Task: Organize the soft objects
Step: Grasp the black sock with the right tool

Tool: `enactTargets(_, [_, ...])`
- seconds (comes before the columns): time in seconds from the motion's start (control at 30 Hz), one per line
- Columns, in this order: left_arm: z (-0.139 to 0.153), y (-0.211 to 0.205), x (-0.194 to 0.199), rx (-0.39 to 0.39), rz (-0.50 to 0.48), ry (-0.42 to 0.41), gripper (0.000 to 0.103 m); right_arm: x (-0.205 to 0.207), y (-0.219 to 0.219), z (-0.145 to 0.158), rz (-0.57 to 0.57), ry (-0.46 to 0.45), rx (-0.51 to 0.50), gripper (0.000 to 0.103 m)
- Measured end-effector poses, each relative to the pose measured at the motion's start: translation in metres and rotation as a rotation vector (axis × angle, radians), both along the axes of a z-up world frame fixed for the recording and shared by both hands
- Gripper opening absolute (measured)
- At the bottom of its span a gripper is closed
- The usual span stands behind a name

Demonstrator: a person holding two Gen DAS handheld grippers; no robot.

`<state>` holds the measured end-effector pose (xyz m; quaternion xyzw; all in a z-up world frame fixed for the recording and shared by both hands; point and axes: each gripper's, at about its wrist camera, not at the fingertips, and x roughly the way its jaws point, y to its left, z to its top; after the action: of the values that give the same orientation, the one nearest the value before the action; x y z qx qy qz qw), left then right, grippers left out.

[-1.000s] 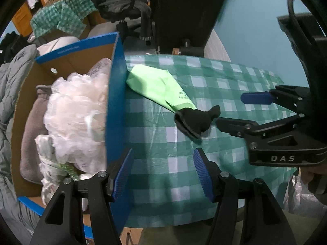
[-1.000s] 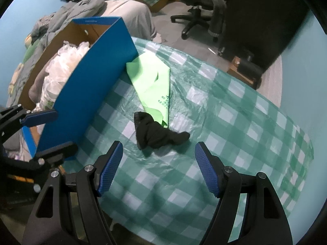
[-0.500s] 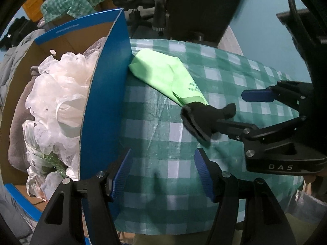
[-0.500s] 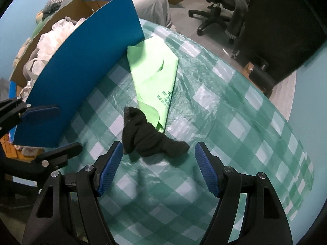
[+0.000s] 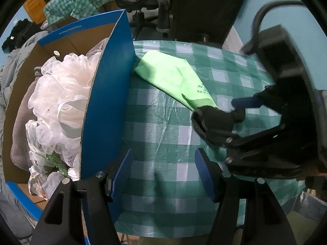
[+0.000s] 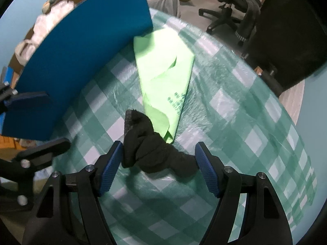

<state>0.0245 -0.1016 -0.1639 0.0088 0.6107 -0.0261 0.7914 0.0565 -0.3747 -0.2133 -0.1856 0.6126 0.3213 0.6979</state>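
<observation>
Over the past second the right tongs (image 6: 159, 161) have closed in on the crumpled black fabric sock (image 6: 155, 153), which now lies between their blue pads; the jaws stand apart, the left pad touching the cloth, nothing clamped yet. The sock rests on the green-and-white checked worktop (image 6: 235, 122), overlapping the tip of a folded lime-green cloth (image 6: 163, 65) that reaches the wall of the blue cardboard box (image 5: 108, 102). The step in hand looks like the pickup: next, the tongs must shut on the sock without snagging the green cloth. The left tongs (image 5: 163, 173) wait beside the box, jaws apart, holding nothing. The box already holds a white mesh bath pouf (image 5: 59, 94), crinkled clear plastic wrapping and a grey-brown plush piece (image 5: 19, 130).
</observation>
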Motion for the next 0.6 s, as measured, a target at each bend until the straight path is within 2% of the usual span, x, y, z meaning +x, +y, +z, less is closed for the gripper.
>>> enactTargets(0.07, [0.0, 0.0, 0.0, -0.002, 0.004, 0.004, 0.065, -0.004, 0.002, -0.007, 0.026, 0.013, -0.019, 0.054])
enactTargets(0.3, [0.002, -0.003, 0.0, -0.047, 0.02, 0.014, 0.066, -0.014, -0.012, -0.009, 0.014, 0.027, -0.018, 0.05])
enactTargets(0.6, [-0.005, -0.029, 0.01, -0.045, -0.016, 0.029, 0.066, -0.01, -0.065, -0.003, -0.144, 0.031, 0.017, 0.05])
